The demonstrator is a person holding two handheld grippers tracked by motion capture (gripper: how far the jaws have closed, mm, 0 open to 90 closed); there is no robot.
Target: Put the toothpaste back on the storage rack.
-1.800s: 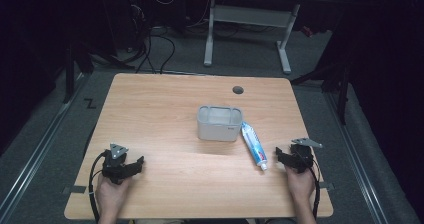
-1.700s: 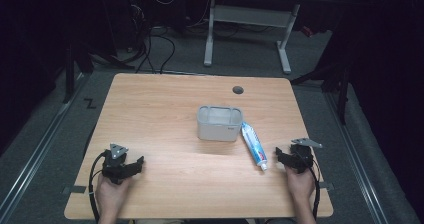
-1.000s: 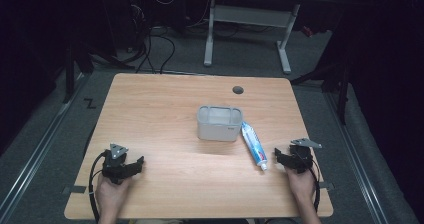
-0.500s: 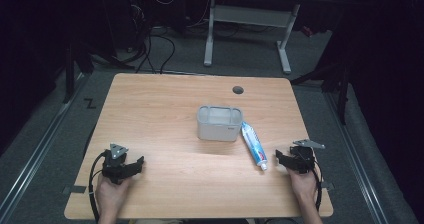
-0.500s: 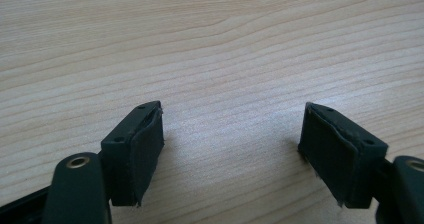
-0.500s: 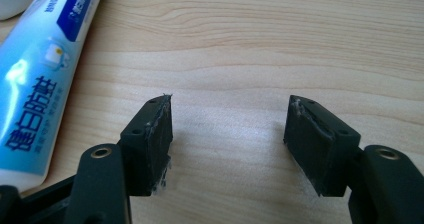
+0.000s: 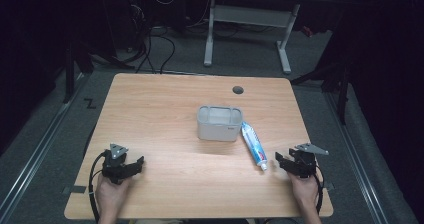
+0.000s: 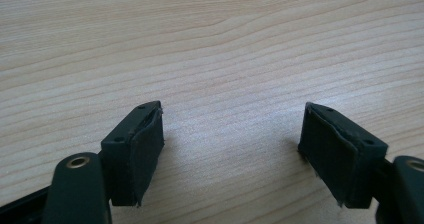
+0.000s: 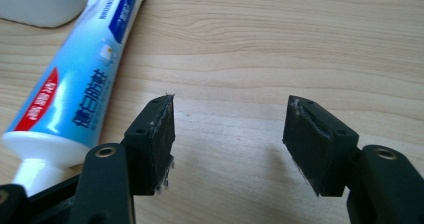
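High view: wooden table (image 7: 165, 109), grey tub (image 7: 219, 123) near its centre, toothpaste tube (image 7: 254, 145) lying flat just right of the tub, cap end toward the person. Tub's inside can't be made out. Left gripper (image 7: 135, 164) rests at the near-left corner, well apart from both. Right gripper (image 7: 281, 160) sits just right of the tube's cap, not touching.

Left gripper view: jaws wide apart over bare wood, holding nothing.

Right gripper view: right gripper (image 9: 230, 134) jaws have just been closing a little but stand wide, nothing between them; tube (image 9: 75, 89) lies left of the left jaw, cap beside it, tub (image 9: 40, 4) corner behind.

Likely step: approach before pickup. Next move calls for shifting the right gripper sideways to straddle the tube, then closing.
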